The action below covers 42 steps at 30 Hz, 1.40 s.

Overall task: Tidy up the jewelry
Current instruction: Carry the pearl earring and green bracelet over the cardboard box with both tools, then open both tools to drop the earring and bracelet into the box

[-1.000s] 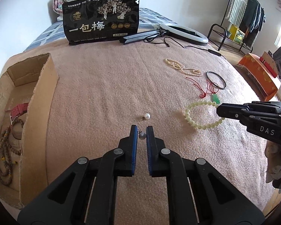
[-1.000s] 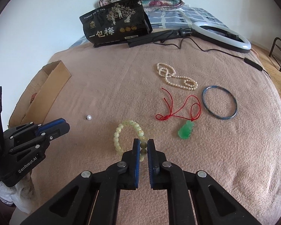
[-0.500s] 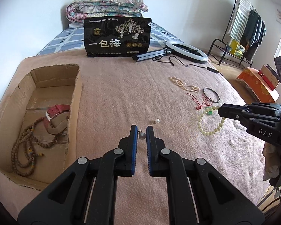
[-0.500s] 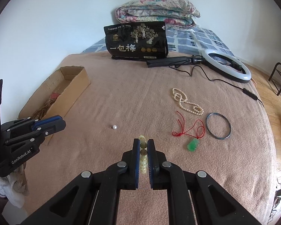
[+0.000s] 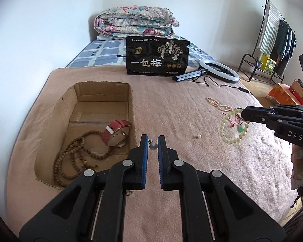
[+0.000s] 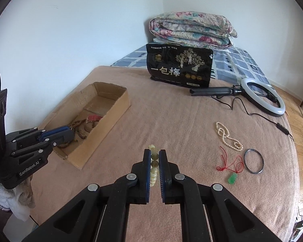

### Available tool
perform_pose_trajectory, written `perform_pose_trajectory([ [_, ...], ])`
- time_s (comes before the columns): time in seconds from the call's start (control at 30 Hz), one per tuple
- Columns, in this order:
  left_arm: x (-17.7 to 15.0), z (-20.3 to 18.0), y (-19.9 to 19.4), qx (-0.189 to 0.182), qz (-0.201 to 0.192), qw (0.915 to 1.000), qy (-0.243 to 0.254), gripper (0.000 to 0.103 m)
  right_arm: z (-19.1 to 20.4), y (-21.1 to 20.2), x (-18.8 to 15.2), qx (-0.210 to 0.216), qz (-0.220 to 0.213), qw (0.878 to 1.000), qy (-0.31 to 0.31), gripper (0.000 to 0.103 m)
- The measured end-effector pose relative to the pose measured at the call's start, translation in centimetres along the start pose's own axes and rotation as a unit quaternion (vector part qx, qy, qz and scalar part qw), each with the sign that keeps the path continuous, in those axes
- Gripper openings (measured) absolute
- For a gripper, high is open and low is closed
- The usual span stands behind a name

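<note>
My left gripper [image 5: 153, 139] is shut on a small pearl earring [image 5: 153, 145] and holds it above the blanket, just right of the open cardboard box [image 5: 131, 100]. The box holds a red watch [image 5: 116, 133] and brown prayer beads [image 5: 74, 157]. My right gripper [image 6: 155, 154] is shut on a pale green bead bracelet [image 6: 154, 173], which hangs from the fingers in the air; it also shows in the left wrist view [image 5: 232, 129]. A second pearl earring [image 5: 198, 136], a pearl necklace [image 6: 228, 136], a red-cord jade pendant [image 6: 233, 178] and a dark bangle [image 6: 253, 161] lie on the blanket.
A black snack bag [image 5: 157, 56] stands at the back, with a folded quilt [image 5: 135, 23] behind it. A ring light [image 6: 262, 95] with its stand and cable lies at the back right. A clothes rack [image 5: 272, 40] and orange boxes [image 5: 286, 94] stand beyond the bed's right edge.
Both grippers have lifted and pulled back with their loads. The left has swung toward the box with the earring. The bracelet has come off the blanket and now hangs from the right gripper.
</note>
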State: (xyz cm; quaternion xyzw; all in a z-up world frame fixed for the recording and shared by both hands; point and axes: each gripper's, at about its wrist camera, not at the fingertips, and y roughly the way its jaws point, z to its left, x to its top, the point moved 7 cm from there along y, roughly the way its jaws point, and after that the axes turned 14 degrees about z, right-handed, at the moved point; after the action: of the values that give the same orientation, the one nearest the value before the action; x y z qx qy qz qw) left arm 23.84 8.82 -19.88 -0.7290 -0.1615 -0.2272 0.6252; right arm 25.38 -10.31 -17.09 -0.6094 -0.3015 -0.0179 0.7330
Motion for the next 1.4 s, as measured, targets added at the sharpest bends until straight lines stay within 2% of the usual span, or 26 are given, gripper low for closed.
perform_pose_trajectory([
  [0.23,-0.4,3.5,-1.3,0.033,-0.009,0.9994,-0.008,0.007,3.5,0.6,2.9,0.006,-0.006,1.000,-0.027,0.005],
  [0.67,-0.4,8.8,-1.2,0.052,-0.010,0.9975,-0.046,0.007,9.5,3.3,7.8,0.039,-0.013,0.997,-0.065,0.005],
  [1.1,-0.4,9.9,-0.8,0.055,-0.014,0.9970,-0.053,0.007,13.6,6.2,11.2,0.046,-0.010,0.995,-0.091,0.005],
  [1.4,-0.3,10.4,-0.3,0.056,-0.011,0.9967,-0.058,0.007,14.4,8.4,12.4,0.051,0.001,0.995,-0.091,0.005],
])
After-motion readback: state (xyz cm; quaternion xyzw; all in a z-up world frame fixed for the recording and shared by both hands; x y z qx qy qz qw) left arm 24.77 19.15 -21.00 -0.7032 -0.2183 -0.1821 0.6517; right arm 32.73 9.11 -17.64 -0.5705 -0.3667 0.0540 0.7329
